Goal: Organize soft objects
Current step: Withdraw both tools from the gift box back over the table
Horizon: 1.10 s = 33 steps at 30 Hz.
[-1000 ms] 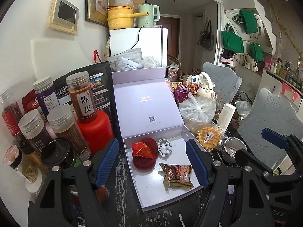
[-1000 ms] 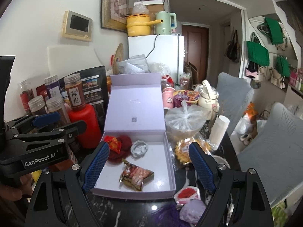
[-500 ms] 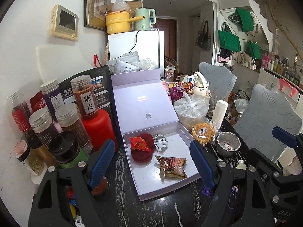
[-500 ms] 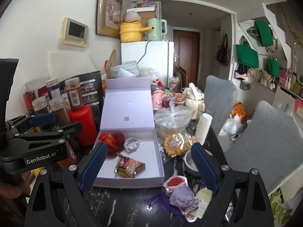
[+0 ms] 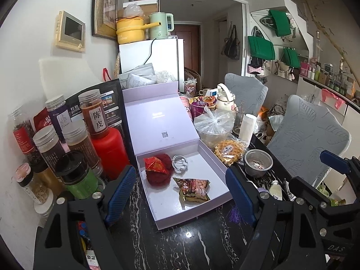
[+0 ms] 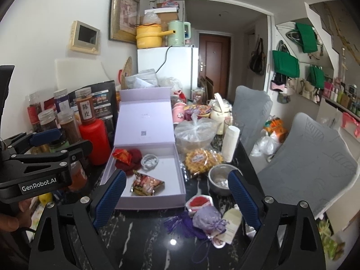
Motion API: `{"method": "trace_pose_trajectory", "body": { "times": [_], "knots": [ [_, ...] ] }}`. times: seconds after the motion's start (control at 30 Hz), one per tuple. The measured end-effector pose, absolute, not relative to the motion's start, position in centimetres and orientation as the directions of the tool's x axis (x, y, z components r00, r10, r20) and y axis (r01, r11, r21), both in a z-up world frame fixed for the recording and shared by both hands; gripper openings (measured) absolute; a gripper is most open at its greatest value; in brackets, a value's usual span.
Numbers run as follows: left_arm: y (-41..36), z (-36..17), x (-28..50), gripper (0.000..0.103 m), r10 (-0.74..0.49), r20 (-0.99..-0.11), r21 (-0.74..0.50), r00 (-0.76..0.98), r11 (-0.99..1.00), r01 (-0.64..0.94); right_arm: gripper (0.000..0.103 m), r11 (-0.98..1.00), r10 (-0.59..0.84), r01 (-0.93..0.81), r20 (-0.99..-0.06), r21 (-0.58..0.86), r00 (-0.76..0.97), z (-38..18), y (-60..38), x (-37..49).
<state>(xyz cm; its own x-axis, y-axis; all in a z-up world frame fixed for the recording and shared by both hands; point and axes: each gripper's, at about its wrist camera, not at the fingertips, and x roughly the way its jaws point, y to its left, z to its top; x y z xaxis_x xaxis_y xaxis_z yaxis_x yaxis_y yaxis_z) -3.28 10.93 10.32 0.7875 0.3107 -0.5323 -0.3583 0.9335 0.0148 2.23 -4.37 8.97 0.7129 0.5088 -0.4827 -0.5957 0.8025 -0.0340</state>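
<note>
1. The lavender box point(image 6: 157, 199) sits open on the black marble table point(image 6: 144, 243), lid propped upright behind it. Inside lie a red fuzzy ball point(image 5: 158, 173) with a red packet point(image 5: 155, 164) on top, a coiled white cable point(image 5: 180, 163) just beside it, and a snack pouch point(image 5: 193, 189) nearer the front wall.
2. Outside, near the box's front right corner, a purple sachet point(image 6: 205, 219) with its tassel point(image 6: 180, 222), a cream sachet point(image 6: 232, 223) and a small red-topped pad point(image 6: 199, 201) wait. I judge these are next.
3. My left tongs point(image 5: 180, 196) gape wide with nothing held; the box merely shows between the fingers. My right tongs point(image 6: 177, 199) are wide too, nothing gripped.
4. Risks: the sachet's cords tangle with the tassel, so one pinch could drag both. Coming in low, a finger could shove the light box toward the jars point(image 5: 74, 139) or knock the steel cup point(image 6: 221, 178).
5. Hard to tell: what the sachets hold, what lies under the snack pouch, and the table's near edge, hidden behind my tongs.
</note>
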Motion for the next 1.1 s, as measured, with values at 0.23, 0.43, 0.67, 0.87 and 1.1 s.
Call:
{"method": "trace_pose_trajectory", "body": {
  "times": [0.23, 0.43, 0.67, 0.87, 1.1],
  "knots": [
    [9.4, 9.7, -4.3, 0.082, 0.255, -0.525, 0.007, 0.812, 0.955, -0.296, 0.094, 0.82, 0.48, -0.57, -0.484, -0.049, 0.732, 8.3, -5.8, 0.7],
    [8.1, 9.0, -5.1, 0.082, 0.219, -0.514, 0.017, 0.829, 0.969, -0.245, 0.094, 0.836, 0.453, -0.547, -0.498, -0.051, 0.739, 7.4, -7.0, -0.5],
    [6.6, 7.5, -4.5, 0.082, 0.143, -0.545, 0.015, 0.826, 0.987, -0.161, 0.094, 0.872, 0.403, -0.489, -0.519, -0.034, 0.754, 5.8, -8.7, -1.4],
    [5.2, 5.8, -3.7, 0.082, 0.089, -0.582, 0.009, 0.808, 0.995, -0.104, 0.094, 0.906, 0.32, -0.418, -0.547, -0.062, 0.774, 4.2, -10.3, -1.3],
    [3.5, 3.9, -2.3, 0.082, 0.027, -0.624, -0.008, 0.781, 0.999, -0.041, 0.094, 0.928, 0.279, -0.37, -0.585, -0.04, 0.761, 2.4, -12.3, -0.6]
  ]
}}
